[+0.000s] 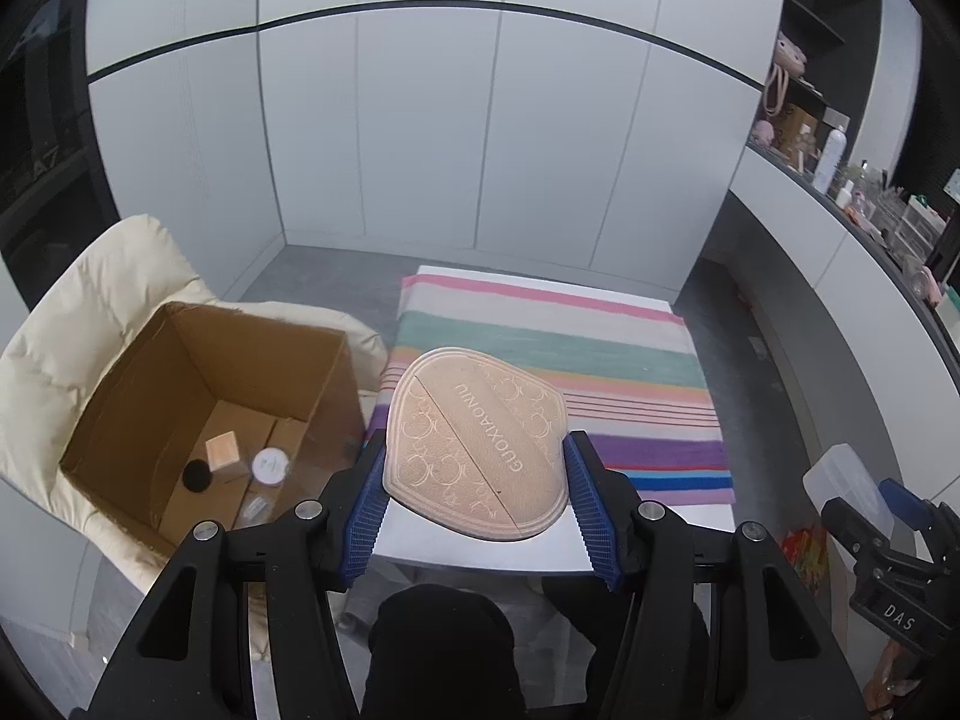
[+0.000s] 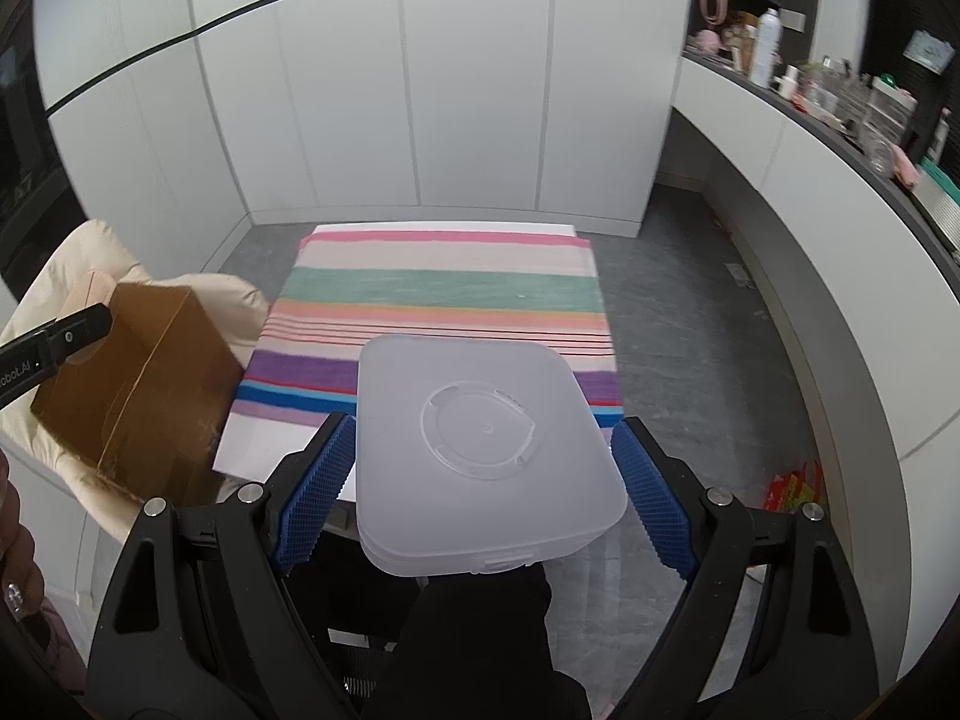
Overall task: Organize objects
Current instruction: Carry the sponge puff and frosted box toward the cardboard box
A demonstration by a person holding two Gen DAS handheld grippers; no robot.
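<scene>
Carrying step. Left gripper (image 1: 477,495) clamps tan pouch (image 1: 477,441); right gripper (image 2: 483,489) clamps frosted plastic case (image 2: 480,450). Cardboard box (image 1: 198,414) sits left of left gripper. Next: likely lower both in.

I see a small white square table (image 2: 264,450) mid-frame, a multicoloured striped woven cloth (image 2: 444,294) spread flat across it.
</scene>
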